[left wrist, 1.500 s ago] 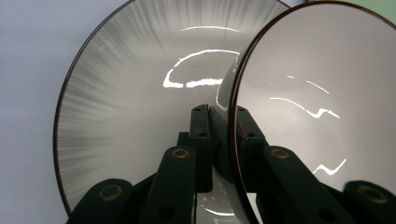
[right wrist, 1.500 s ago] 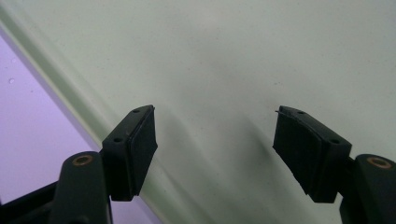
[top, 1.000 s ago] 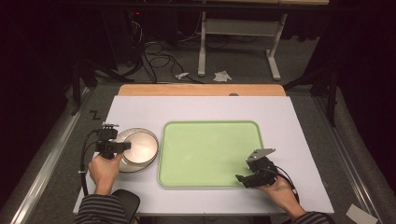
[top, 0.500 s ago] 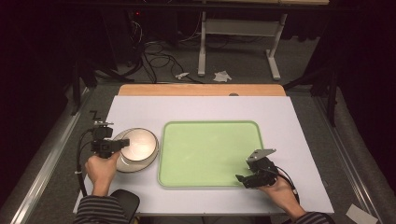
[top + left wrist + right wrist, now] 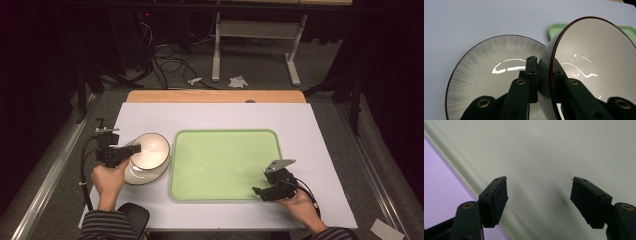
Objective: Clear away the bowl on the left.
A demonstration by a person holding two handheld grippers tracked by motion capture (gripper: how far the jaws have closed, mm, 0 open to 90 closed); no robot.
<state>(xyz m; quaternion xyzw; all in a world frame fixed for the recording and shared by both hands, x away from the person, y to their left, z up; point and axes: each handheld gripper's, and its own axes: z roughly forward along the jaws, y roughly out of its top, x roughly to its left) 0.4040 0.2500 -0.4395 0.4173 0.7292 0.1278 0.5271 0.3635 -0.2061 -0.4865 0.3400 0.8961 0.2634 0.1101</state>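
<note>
While its jaws pinch the near rim of the upper bowl (image 5: 596, 65), one pad inside and one outside, the left gripper (image 5: 116, 154) holds that bowl tipped on edge, so the hollow faces the green tray (image 5: 225, 165). A rim grip like this suits a thin-walled dish and probably serves to peel it out of the stack. Directly beneath it, the lower bowl (image 5: 489, 75) sits flat on the white table (image 5: 210, 112), just beside the tray's left edge. The left hand (image 5: 107, 179) comes in from below, wrist fairly straight, with the gripper pointing level toward the tray.

At the other side, the right gripper (image 5: 539, 197) has its 2 pads well apart with nothing between them, hovering over the tray's near right corner. Its hand (image 5: 295, 200) lies low by the table's front edge, angled inward, likely waiting to steady the tray or receive the dish.
</note>
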